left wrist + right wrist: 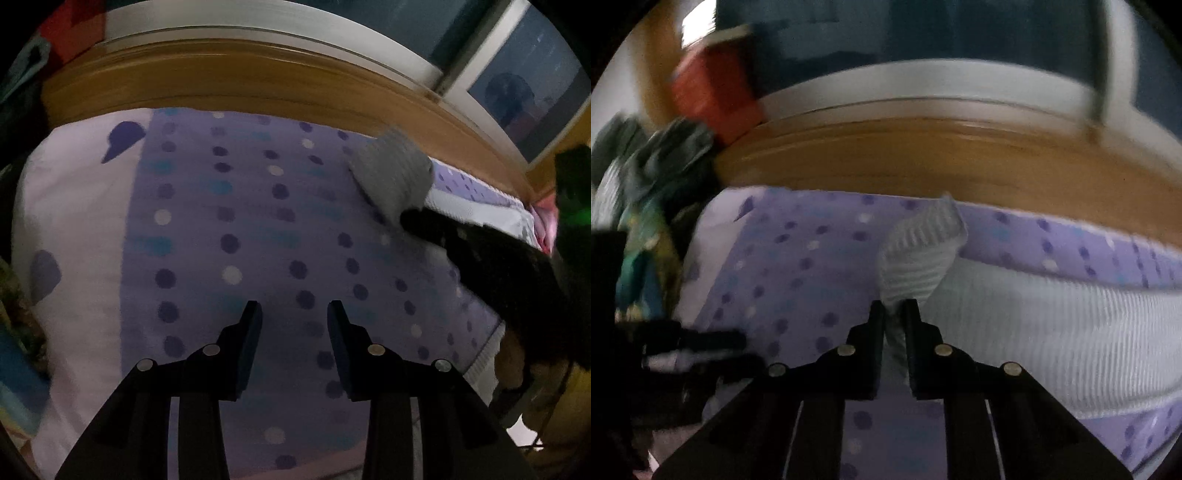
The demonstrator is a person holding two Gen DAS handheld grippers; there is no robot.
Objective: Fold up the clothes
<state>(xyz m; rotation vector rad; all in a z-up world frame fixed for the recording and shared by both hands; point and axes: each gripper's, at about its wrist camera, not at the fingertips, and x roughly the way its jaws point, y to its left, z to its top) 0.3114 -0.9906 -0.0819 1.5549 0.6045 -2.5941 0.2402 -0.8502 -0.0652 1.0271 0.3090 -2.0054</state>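
Observation:
A white ribbed garment [1015, 317] lies on the purple dotted bedsheet [798, 266]. My right gripper [894, 308] is shut on one of its edges, and a flap of the cloth [923, 240] stands up beyond the fingertips. In the left wrist view that same lifted flap [393, 171] shows at the upper right, pinched by the dark right gripper [413, 218]. My left gripper [294, 308] hangs open over the bare sheet [236, 236], well to the left of the garment, with nothing between its fingers.
A wooden bed frame [236, 81] runs along the far side, with a window [532, 85] behind it. A red box [713, 92] and a heap of dark and green clothes [653, 184] sit at the left. Pink cloth [543, 225] shows at the right.

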